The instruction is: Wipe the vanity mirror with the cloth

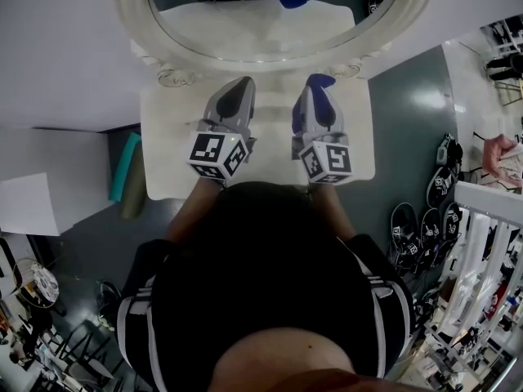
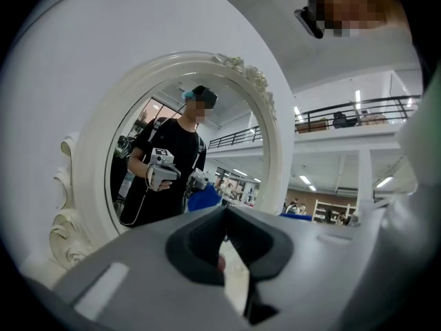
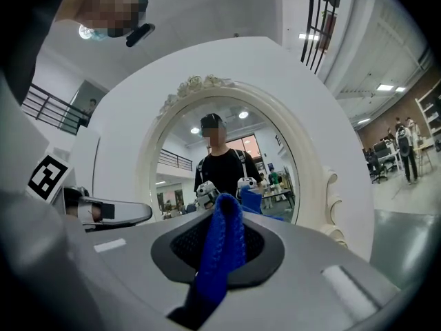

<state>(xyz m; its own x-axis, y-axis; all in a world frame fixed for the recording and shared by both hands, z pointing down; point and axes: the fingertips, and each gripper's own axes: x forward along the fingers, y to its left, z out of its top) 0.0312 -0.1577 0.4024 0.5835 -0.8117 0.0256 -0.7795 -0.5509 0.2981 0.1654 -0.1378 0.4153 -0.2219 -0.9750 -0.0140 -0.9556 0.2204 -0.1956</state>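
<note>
Step in hand: approach; wiping not yet begun.
- Your right tool [image 1: 315, 88]: clamped on blue cloth [image 3: 222, 247]; cloth protrudes past tips.
- Your left tool [image 1: 236, 92]: jaws together, nothing held.
- Both tools hover over white surface [image 1: 167, 158], short of vanity mirror [image 1: 270, 19].

Next move: raise right tool, press cloth flat onto glass.

Clearance: ornate frame [image 2: 279, 157] rings glass, so keep tips inside rim. Open room above surface.

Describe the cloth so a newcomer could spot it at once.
Below the oval white-framed vanity mirror, over the white tabletop, find the right hand-held gripper. The cloth is the strip pinched in its jaws. It is bright blue and knitted; the left hand-held gripper beside it holds nothing.
</note>
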